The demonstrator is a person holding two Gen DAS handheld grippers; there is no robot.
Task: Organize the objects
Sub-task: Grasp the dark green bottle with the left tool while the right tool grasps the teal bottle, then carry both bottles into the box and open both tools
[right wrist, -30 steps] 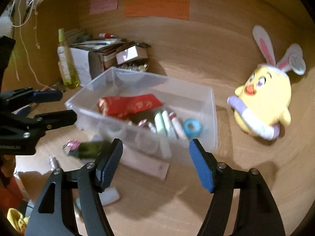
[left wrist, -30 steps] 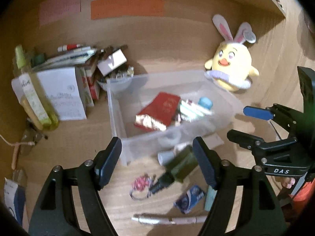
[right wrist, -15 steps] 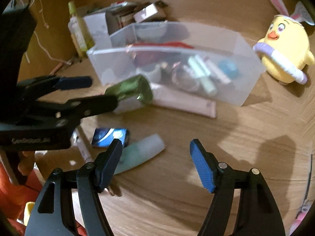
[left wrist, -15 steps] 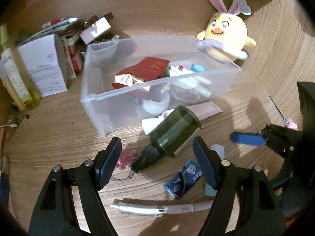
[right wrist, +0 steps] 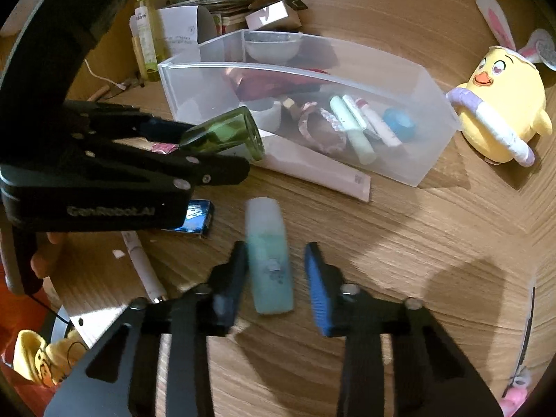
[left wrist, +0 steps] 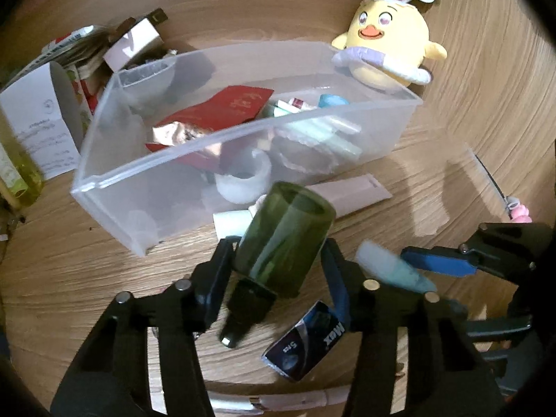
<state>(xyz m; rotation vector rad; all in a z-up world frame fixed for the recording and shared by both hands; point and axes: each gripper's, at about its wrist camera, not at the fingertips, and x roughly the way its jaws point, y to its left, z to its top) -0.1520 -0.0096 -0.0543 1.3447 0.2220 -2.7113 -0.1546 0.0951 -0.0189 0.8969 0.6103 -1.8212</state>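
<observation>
we see both grippers lower than a second ago, each now straddling its own item on the wooden desk [right wrist: 434,236] in front of the clear plastic bin [left wrist: 104,182]. left gripper [left wrist: 278,264] jaws closing, pads at the flanks of the dark green bottle [left wrist: 285,239], contact looks made. right gripper [right wrist: 276,274] jaws closing around the pale blue tube [right wrist: 269,253]; one pad touches, the other stands clear, so not yet gripped. we judge both lifts imminent, bin the likely destination.
</observation>
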